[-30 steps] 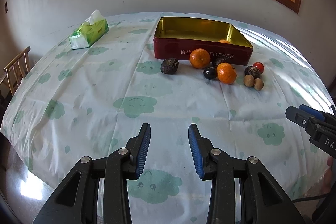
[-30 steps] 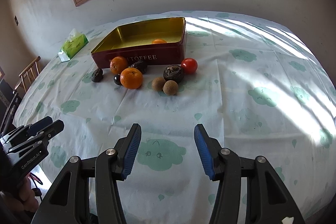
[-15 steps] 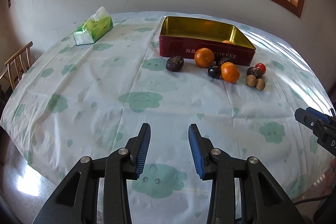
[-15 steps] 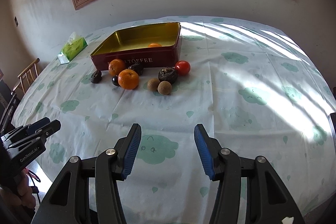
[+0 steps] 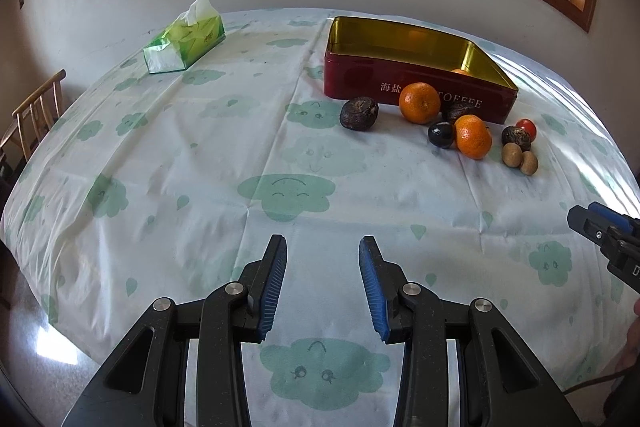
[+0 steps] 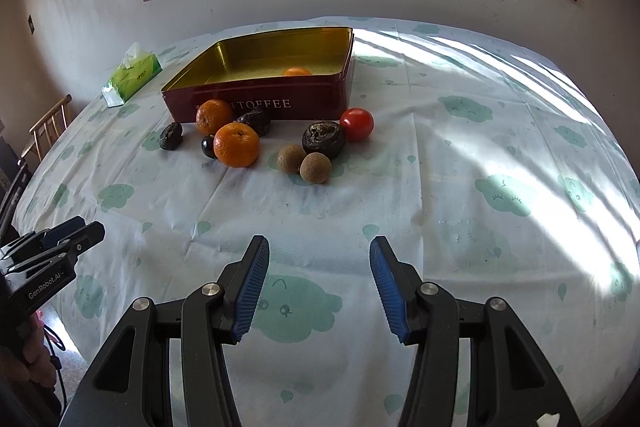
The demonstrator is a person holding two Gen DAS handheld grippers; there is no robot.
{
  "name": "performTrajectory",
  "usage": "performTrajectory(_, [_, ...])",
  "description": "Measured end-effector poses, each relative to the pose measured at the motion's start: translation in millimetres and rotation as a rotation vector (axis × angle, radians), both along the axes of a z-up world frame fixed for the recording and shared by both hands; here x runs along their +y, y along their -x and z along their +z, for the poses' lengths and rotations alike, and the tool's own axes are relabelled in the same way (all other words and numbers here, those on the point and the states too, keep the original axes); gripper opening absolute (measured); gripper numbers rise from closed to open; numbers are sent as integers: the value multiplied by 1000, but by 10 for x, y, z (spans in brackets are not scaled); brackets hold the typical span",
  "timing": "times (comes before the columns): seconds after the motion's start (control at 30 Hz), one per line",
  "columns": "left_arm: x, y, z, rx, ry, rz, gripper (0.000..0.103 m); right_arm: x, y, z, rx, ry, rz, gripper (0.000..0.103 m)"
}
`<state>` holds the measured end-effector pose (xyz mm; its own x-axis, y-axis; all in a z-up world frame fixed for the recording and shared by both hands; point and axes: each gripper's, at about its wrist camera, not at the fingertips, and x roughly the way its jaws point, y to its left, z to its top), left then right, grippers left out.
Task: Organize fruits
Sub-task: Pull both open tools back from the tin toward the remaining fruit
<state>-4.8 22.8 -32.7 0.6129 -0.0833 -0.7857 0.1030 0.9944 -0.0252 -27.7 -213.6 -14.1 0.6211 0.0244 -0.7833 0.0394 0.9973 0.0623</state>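
Observation:
A red toffee tin [image 5: 360, 83] [image 6: 312, 95] with a gold inside stands at the far middle of the table, one orange [image 6: 297, 71] lying in it. In front of it lie loose fruits: two oranges [image 6: 236, 144] [image 5: 419, 103], a red tomato [image 6: 357, 124], dark wrinkled fruits [image 6: 323, 139] [image 5: 359, 113], a small black fruit [image 5: 440, 135] and two brown round ones [image 6: 315, 167]. My left gripper [image 5: 322, 247] hangs open and empty over the near tablecloth. My right gripper [image 6: 319, 247] is open and empty too, well short of the fruit.
A green tissue pack [image 5: 184, 41] lies at the far left of the table. A wooden chair [image 5: 36, 111] stands beyond the left edge. The cloud-print tablecloth [image 5: 280, 187] covers the round table; a wall and window rise behind it.
Both grippers have drifted a little, so the tin and fruit sit slightly differently in view. Jaw openings look the same.

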Motion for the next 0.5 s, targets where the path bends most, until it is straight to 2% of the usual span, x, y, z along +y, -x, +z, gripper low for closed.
performTrajectory(0.5, [-11, -329, -94, 21, -10, 2, 39, 47, -531, -162, 27, 44, 34, 50])
